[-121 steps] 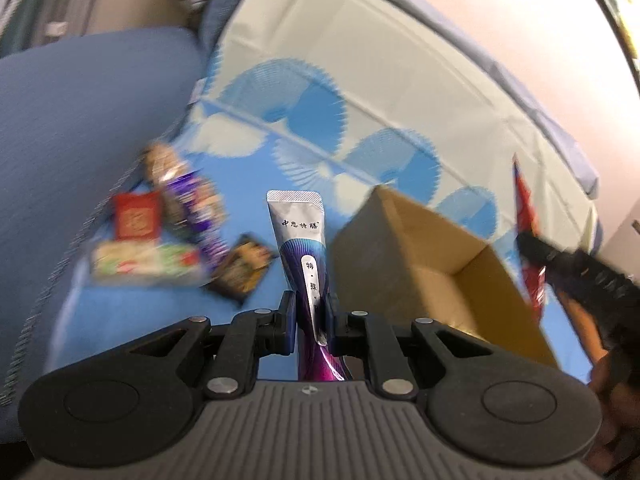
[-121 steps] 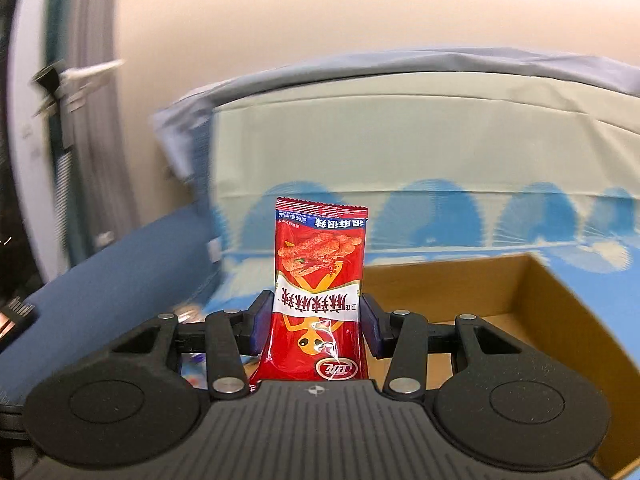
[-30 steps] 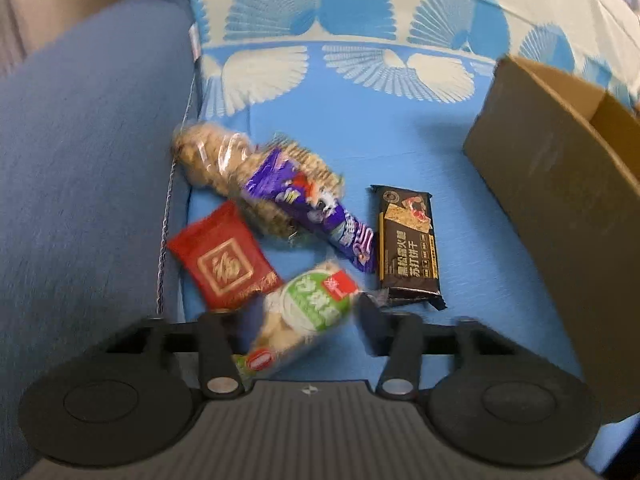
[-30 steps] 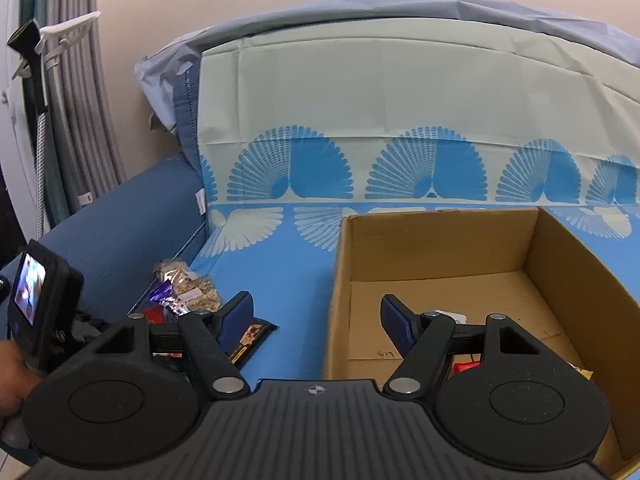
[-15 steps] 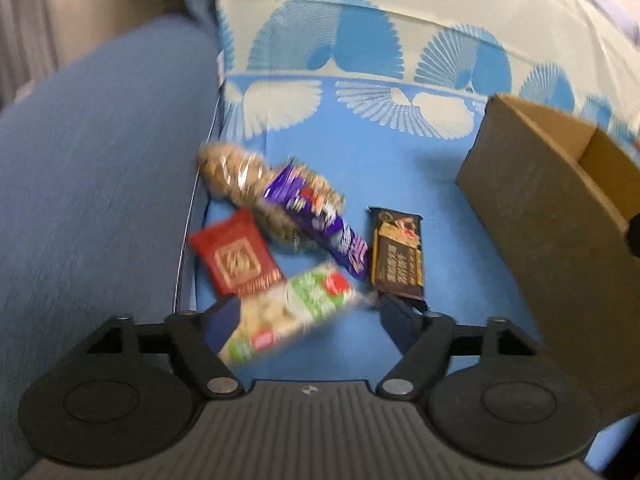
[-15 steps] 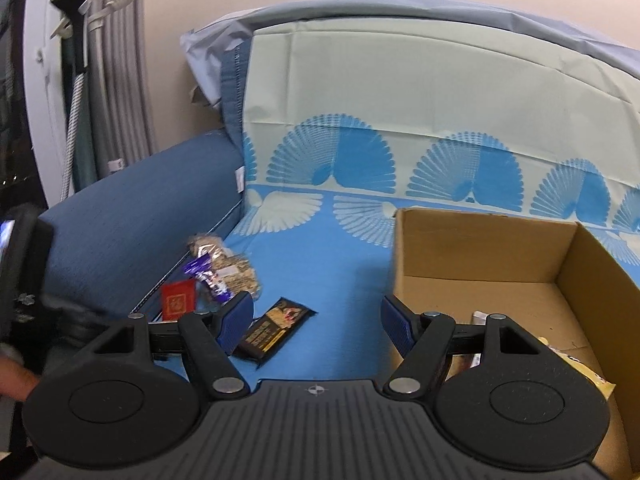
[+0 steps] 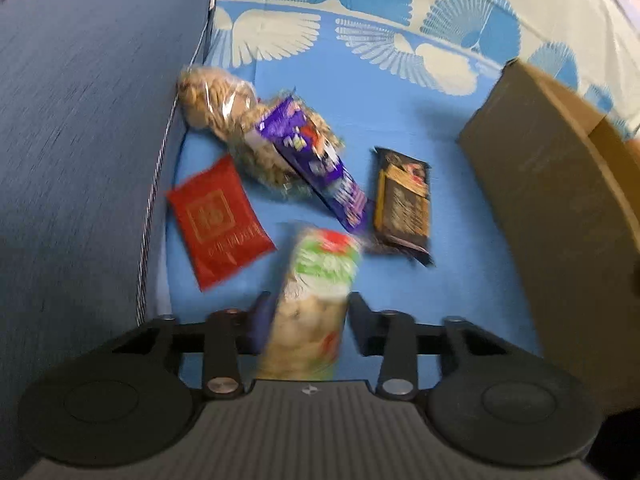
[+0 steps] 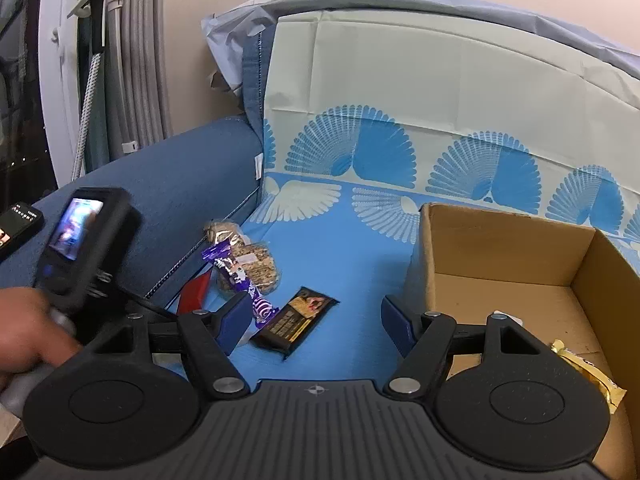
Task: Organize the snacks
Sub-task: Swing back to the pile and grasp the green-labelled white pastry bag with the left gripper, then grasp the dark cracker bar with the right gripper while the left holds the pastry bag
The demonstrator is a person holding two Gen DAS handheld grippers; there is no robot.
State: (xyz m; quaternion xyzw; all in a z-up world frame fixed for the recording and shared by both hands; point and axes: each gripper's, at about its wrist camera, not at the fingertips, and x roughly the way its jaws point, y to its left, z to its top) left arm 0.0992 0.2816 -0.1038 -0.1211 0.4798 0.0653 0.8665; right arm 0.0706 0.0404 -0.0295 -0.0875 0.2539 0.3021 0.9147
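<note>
Step in hand: pick-up of the green-and-white snack pack (image 7: 316,300) by the left gripper (image 7: 306,320), for transfer to the cardboard box (image 7: 560,208).
Left gripper: jaws just closing, now clamped on the lower half of the green-and-white snack pack; pack blurred, upper end jutting forward beyond the fingertips.
Right gripper (image 8: 312,320): jaws wide apart, nothing between them; poised over the blue sheet (image 8: 340,264), box just to its right.
Held pack, place: between the left jaws, directly ahead of the tool; whether clear of the sheet, cannot tell.
Red packet (image 7: 220,220): ahead and left of the left gripper, flat on the sheet.
Purple wrapper (image 7: 316,168): ahead, slightly beyond the held pack, lying across the clear bag of nuts (image 7: 224,108).
Dark bar (image 7: 404,204): ahead and right of the left gripper; in the right wrist view, between the right fingers and a little beyond them.
Box contents: a gold wrapper (image 8: 588,372) at the near right, partly hidden behind the right gripper.
Progress, judged: partway; four snacks loose on the sheet besides the held one.
Next move, judged: lift, swing right over the box rim, then release; firm grip needed on a soft, crinkly pack.
Next for right gripper, judged: dark bar nearest, reachable by a forward descent.
</note>
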